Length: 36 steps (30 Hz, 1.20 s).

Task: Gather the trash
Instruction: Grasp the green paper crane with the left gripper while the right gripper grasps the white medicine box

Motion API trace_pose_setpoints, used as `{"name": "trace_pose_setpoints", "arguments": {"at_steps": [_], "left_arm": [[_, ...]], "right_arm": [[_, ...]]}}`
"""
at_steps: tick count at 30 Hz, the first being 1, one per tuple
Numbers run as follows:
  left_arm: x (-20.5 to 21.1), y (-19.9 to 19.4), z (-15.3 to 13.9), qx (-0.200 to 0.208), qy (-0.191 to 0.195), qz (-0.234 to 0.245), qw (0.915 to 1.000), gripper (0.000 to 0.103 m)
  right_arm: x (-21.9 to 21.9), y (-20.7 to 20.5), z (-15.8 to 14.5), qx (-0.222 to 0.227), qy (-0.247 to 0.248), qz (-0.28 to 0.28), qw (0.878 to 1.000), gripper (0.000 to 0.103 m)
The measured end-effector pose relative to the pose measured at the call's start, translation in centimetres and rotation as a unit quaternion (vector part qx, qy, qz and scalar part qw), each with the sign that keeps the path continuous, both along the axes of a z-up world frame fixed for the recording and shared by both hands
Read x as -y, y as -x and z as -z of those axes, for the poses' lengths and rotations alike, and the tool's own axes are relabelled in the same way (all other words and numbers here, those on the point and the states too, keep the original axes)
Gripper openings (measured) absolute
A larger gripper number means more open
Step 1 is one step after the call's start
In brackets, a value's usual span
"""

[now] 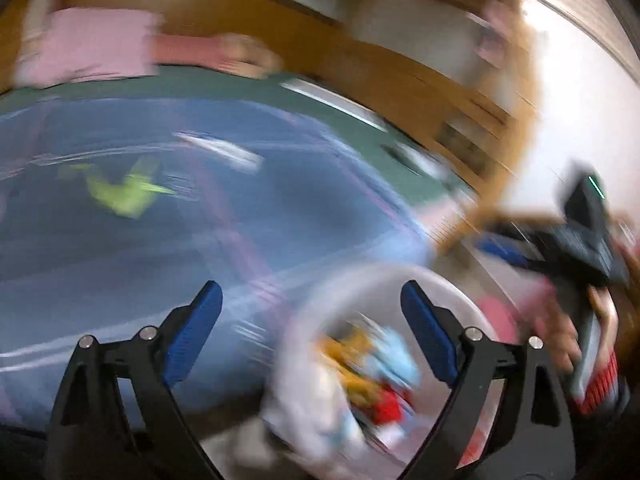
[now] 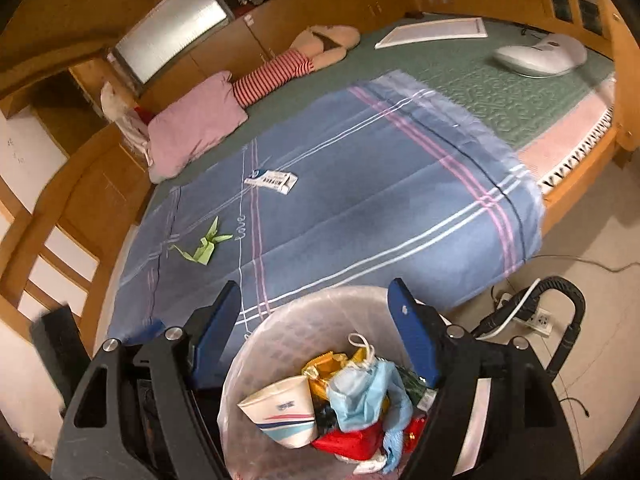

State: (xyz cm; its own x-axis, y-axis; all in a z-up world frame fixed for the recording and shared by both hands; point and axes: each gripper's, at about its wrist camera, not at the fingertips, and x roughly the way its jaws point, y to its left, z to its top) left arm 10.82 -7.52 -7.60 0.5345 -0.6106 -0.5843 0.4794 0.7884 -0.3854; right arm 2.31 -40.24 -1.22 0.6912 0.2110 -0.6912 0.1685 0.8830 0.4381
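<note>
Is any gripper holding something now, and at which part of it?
Nothing is held. The left gripper and right gripper are both open and empty above the trash bin.

Left wrist view heavily motion-blurred; right wrist view sharp, evenly lit; fisheye bending, dark corners.

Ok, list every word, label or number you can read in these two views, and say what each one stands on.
"love": script stitched on the blue blanket.
White wrapper on the blanket: a barcode and print, too small to read.
Paper cup in the trash bin: a small blue mark, too blurred to read.
Left wrist view: all motion blur, nothing readable.
</note>
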Motion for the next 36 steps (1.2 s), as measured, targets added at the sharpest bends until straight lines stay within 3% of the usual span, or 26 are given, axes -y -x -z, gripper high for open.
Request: {"name": "trace_pose_setpoints", "arguments": {"at_steps": [2,4,6,9,12,16,21,25,29,32,34,35,36], "left_arm": [[-3.0,-4.5,0.6,-0.021,-0.009,-0.096,0.9951,0.091],[-5.8,-9.0,1.7,-0.052,-0.011,-0.177,0.9827,0.091],[-7.5,-12.5,2.9,-0.069,-0.012,-0.218,0.9735,0.091],[-8.0,-16.1,4.8,-0.092,-0.025,-0.236,0.9671,0.091],[-7.0,-17.8,6.0,-0.119,-0.018,-0.222,0.9676,0.091],[-3.9,-19.3,6.6,-0.105,-0.079,-0.193,0.9724,0.091],[-2.2,-20.5,7.3,-0.082,-0.132,-0.165,0.974,0.091],[-1.9,-21.9,8.5,-0.097,-0.147,-0.149,0.9731,0.087],[-1.7,-22.3,9.2,-0.105,-0.147,-0.136,0.9742,0.057],[-1.6,-22.1,9.0,-0.09,-0.154,-0.133,0.9748,0.048],[-1.9,-22.0,8.8,-0.086,-0.155,-0.138,0.9744,0.039],[-2.2,-21.7,8.7,-0.081,-0.154,-0.144,0.9742,0.039],[-2.3,-21.6,8.3,-0.075,-0.15,-0.15,0.9744,0.039]], "right_arm": [[-1.2,-2.2,0.1,-0.006,0.022,-0.01,1.0,0.075],[-2.3,-4.7,0.4,-0.01,0.038,-0.021,0.999,0.075],[-3.5,-7.5,0.9,-0.014,0.053,-0.031,0.998,0.075],[-5.7,-13.3,2.0,-0.026,0.086,-0.055,0.994,0.075],[-8.1,-20.0,3.8,-0.045,0.121,-0.082,0.988,0.075],[-11.2,-29.3,7.5,-0.08,0.212,-0.106,0.968,0.077],[-12.2,-36.8,11.4,-0.114,0.241,-0.111,0.957,0.077],[-12.6,-39.1,12.7,-0.122,0.208,-0.131,0.962,0.085],[-13.0,-39.3,13.3,-0.13,0.179,-0.151,0.963,0.085],[-14.1,-38.6,13.5,-0.13,0.191,-0.168,0.958,0.084],[-14.9,-37.7,13.7,-0.133,0.22,-0.17,0.951,0.063],[-15.0,-37.1,13.6,-0.125,0.223,-0.168,0.952,0.06],[-15.0,-36.8,13.4,-0.123,0.222,-0.166,0.953,0.05]]}}
